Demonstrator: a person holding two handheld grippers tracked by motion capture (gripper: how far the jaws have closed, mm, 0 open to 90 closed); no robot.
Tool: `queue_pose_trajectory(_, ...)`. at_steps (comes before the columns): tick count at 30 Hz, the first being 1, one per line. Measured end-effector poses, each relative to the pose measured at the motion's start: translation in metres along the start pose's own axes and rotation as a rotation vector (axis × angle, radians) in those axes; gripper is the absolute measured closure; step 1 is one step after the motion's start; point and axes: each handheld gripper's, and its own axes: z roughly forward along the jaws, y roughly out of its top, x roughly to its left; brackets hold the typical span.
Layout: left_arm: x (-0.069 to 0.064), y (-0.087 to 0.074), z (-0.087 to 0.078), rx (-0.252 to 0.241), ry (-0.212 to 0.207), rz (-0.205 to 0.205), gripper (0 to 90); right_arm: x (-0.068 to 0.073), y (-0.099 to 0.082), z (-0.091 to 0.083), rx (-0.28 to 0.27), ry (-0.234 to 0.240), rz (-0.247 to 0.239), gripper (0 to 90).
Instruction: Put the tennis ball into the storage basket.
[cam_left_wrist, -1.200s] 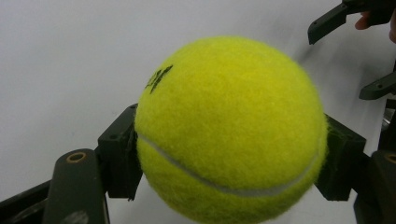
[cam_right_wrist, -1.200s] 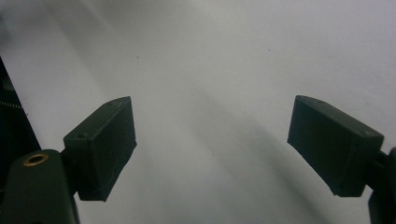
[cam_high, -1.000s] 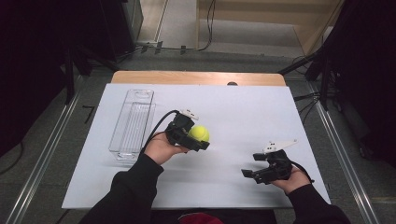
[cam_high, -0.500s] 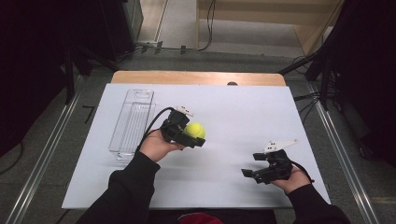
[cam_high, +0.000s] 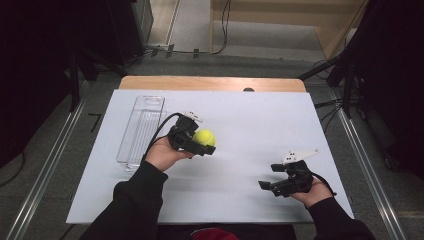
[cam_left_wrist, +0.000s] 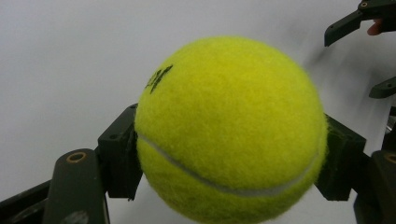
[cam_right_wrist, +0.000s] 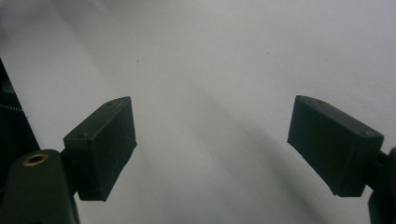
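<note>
Left tool grips ball (round).

One tennis ball; one clear tray; two claws.

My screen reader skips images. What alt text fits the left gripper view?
A yellow tennis ball is clamped between the left tongs, seen close up over a white table. The right tongs show at the upper right.
</note>
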Motion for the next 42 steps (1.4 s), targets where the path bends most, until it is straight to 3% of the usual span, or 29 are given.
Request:
queue_pose_trajectory(10, 0.009, -0.001, -0.011, -0.009, 0.017, -0.019, 26.5, 0.000, 0.001, -0.001, -0.016, -0.003, -0.001, 13.2)
queue_pose_trajectory(13, 0.013, -0.002, -0.016, -0.020, 0.001, -0.027, 26.5, 0.000, 0.001, -0.001, -0.016, -0.003, -0.001, 13.2)
queue_pose_trajectory(42, 0.034, -0.007, -0.047, -0.040, 0.060, -0.072, 26.4, 0.000, 0.001, -0.001, -0.013, -0.003, -0.001, 13.2)
